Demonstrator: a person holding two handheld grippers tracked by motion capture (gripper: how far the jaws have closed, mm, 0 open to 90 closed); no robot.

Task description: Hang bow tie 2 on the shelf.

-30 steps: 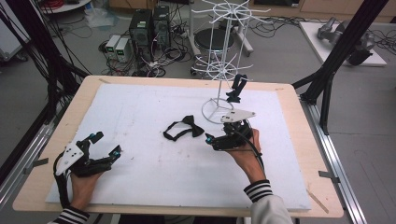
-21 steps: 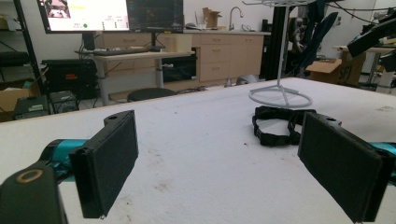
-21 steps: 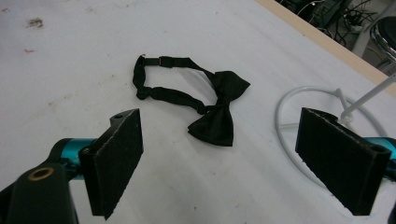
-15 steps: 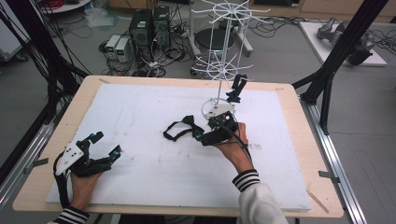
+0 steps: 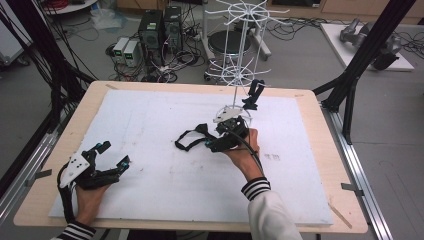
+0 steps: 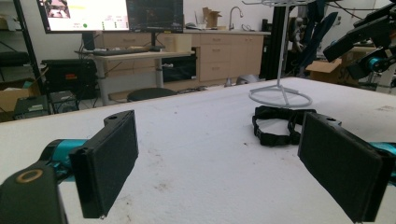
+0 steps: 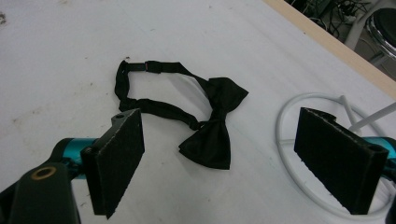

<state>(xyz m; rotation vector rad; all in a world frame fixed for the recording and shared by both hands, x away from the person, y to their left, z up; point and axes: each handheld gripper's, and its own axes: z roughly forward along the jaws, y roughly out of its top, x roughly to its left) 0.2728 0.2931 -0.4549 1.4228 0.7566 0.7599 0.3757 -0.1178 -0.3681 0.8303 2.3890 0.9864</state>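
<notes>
A black fabric bow tie with a thin adjustable neck strap (image 7: 208, 125) lies flat on the white desk surface (image 7: 56, 56), at the centre of the right gripper view. Its two wings spread from a pinched knot, one toward the upper right, the larger toward the bottom. The strap loops out to the upper left, closed by a small black clasp. In the high view it sits just left of centre (image 5: 192, 138).
</notes>
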